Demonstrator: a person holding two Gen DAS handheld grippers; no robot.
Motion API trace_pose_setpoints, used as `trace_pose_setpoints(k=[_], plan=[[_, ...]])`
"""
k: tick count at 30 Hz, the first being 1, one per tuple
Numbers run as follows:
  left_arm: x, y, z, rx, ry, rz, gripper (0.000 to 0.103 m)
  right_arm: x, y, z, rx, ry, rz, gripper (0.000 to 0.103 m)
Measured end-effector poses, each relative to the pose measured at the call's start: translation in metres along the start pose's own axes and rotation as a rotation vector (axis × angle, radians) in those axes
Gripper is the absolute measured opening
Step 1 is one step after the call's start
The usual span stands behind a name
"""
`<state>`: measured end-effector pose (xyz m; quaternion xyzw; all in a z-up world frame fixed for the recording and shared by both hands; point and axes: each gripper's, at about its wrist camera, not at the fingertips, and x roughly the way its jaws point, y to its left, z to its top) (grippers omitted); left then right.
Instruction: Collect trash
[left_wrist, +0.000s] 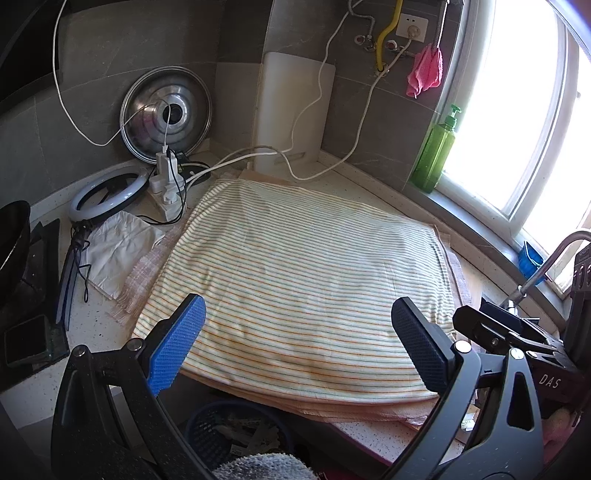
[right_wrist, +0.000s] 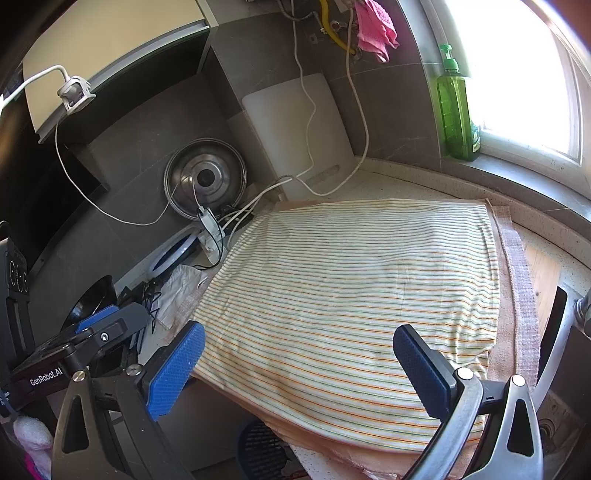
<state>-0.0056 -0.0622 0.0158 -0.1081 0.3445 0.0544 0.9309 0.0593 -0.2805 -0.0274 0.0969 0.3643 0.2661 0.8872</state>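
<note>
At the left edge of the worktop (left_wrist: 369, 184), a crumpled white paper (left_wrist: 118, 243) lies beside the striped cloth (left_wrist: 295, 266), probably the trash to collect, and a blue basket (left_wrist: 229, 432) sits below the front edge, likely to receive it. The left hand-held gripper (left_wrist: 299, 347) hovers over the cloth, jaws wide and empty. The right hand-held gripper (right_wrist: 301, 363) does likewise, seemingly ready to reach.

Blue mesh trash basket (left_wrist: 236, 435) with paper scraps, below the counter edge.
</note>
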Motion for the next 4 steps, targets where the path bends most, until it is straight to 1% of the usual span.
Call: trace_pose_setpoints(k=[4], plan=[[0.0027,-0.0009,0.0008,0.003,0.002,0.008,0.102,0.0020,-0.0017,0.0002,0.002,0.004,-0.004,0.103]])
